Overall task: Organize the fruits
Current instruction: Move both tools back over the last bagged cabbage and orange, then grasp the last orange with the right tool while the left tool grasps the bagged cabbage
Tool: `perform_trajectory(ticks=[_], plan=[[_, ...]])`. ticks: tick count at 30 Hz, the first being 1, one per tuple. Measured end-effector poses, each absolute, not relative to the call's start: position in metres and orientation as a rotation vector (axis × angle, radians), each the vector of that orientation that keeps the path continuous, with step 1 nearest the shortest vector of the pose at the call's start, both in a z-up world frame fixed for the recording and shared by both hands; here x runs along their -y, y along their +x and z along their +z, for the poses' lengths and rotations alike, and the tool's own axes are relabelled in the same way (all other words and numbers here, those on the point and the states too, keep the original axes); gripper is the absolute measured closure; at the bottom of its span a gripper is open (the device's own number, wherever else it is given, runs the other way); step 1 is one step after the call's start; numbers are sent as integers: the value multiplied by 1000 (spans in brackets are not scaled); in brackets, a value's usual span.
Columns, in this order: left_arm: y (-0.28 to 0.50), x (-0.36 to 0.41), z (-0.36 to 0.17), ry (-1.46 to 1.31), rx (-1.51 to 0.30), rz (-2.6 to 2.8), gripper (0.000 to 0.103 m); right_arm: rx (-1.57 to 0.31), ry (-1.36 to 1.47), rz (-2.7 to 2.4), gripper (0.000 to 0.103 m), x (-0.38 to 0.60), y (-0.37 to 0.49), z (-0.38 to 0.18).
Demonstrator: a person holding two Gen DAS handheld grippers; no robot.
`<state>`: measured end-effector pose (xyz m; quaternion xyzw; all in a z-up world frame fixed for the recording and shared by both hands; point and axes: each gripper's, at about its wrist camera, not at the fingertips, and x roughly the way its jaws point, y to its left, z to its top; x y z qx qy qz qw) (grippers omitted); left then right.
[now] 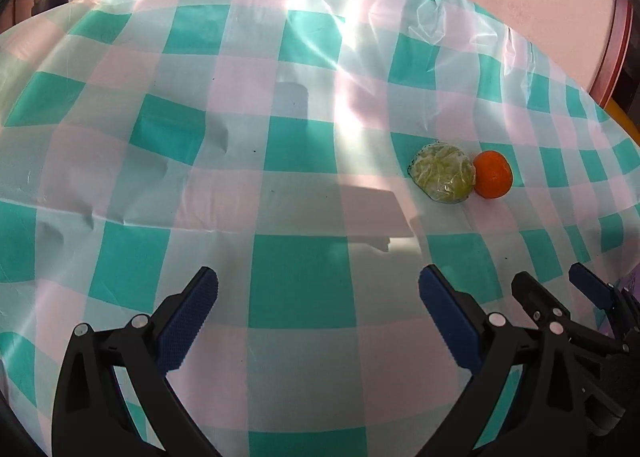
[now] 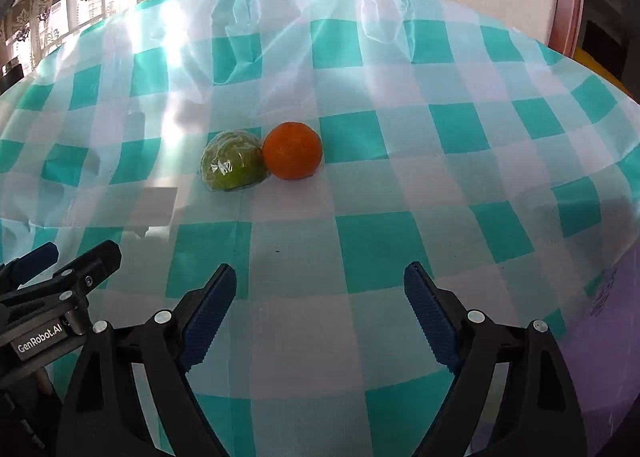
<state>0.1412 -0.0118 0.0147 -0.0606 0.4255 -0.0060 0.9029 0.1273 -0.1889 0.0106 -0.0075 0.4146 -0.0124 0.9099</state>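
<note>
Orange [image 2: 293, 151] touching plastic-wrapped green fruit [image 2: 232, 161] on teal-checked tablecloth [image 2: 360, 241]; left gripper [image 1: 318, 321] spread wide, nothing held, "GenRobot.AI" read on its body; right gripper [image 2: 320, 309] likewise wide, empty, fruits well ahead.

Your two wrist cameras looked steeply down at the table [image 1: 304, 289] from close by, side by side, sharing the orange [image 1: 493, 174] and the wrapped green fruit [image 2: 232, 161].

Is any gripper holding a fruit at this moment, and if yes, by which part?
Nothing is held. The left gripper and right gripper are both open and empty. The orange and wrapped green fruit lie on the tablecloth.
</note>
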Motion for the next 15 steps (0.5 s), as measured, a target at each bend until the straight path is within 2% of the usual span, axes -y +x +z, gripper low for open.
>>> perform_trajectory(ticks=[8,15], plan=[[197,18,13,-88,-871,-26,2,-889,-10,-34,30,184,194,5],[200,23,18,-83,-827,-103,2,-907,1,-19,34,183,217,3]])
